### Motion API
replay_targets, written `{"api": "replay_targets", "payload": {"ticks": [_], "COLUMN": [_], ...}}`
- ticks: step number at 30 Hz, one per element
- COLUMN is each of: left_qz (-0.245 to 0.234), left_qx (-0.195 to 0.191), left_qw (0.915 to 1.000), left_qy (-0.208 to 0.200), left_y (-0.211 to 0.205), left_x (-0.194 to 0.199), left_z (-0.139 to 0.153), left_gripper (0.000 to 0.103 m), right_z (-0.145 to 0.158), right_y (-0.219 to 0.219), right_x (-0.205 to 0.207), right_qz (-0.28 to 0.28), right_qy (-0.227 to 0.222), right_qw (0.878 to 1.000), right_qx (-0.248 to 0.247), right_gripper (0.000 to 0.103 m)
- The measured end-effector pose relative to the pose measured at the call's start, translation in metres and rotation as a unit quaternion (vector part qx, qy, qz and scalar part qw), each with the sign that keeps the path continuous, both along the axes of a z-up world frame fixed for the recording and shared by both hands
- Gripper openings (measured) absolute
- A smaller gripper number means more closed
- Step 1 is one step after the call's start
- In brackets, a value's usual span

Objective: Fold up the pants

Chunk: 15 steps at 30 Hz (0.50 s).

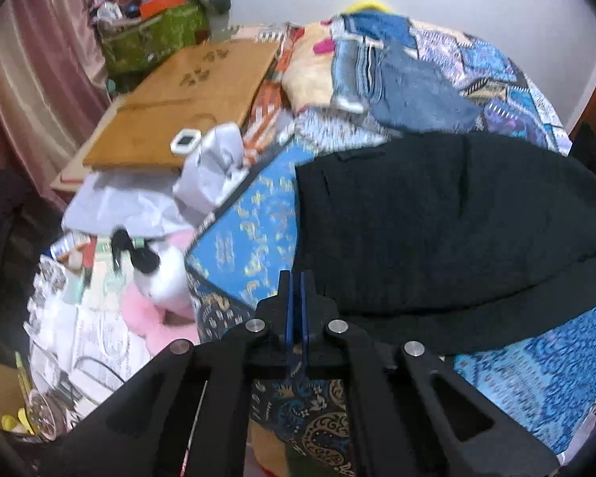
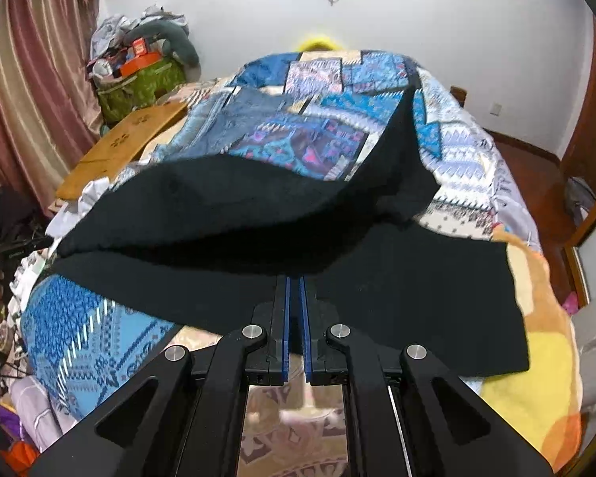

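- The right tongs [image 2: 296,278] have their blue pads nearly together with a thin gap between them. Their tips sit at the near edge of the black pants [image 2: 397,298], but whether any cloth is pinched I cannot tell, since dark fabric hides the tips.
- The left tongs [image 1: 296,278] look the same, pads nearly shut with a slim gap. In the left wrist view they point at the patterned bedspread [image 1: 242,238], with the pants [image 1: 437,222] just to their right and ahead; no cloth shows between the pads.
- The pants lie on the bed, across both views, with their long axis running roughly left to right before the tongs. One layer is doubled over the other, and in the right wrist view the upper layer bulges up instead of lying flat.
- By my judgement the right tongs are nearer the cloth, being right at its edge, while the left ones stand off its left end.
- The next fold likely turns on that sideways axis: one end carried toward the other.
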<state>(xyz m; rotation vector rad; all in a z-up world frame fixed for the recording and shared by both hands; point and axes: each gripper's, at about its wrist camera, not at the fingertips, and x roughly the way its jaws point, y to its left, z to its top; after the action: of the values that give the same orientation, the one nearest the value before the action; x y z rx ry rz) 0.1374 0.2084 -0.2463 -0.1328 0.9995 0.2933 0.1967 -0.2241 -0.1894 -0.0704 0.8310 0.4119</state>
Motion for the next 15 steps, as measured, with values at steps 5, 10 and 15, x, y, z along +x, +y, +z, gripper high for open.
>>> {"api": "replay_targets", "payload": {"ticks": [5,10,15], "left_qz": [-0.029,-0.059,-0.099], "left_qx": [0.008,0.014,0.018], "left_qw": [0.9993,0.9968,0.9930], "left_qy": [-0.021,-0.052,-0.063], "left_y": [-0.014,-0.038,-0.065], "left_x": [0.023,0.053,0.086], "left_z": [0.026,0.048,0.060], "left_gripper": [0.021,0.064,0.096], "right_z": [0.017,0.030,0.037], "right_y": [-0.011,-0.017,-0.019], "right_x": [0.018,0.042,0.079], "right_qz": [-0.029,-0.057,-0.073], "right_qy": [-0.017,-0.049,-0.058], "right_qw": [0.999,0.997,0.995], "right_qx": [0.001,-0.009,-0.016], "right_gripper": [0.018,0.067,0.075]}}
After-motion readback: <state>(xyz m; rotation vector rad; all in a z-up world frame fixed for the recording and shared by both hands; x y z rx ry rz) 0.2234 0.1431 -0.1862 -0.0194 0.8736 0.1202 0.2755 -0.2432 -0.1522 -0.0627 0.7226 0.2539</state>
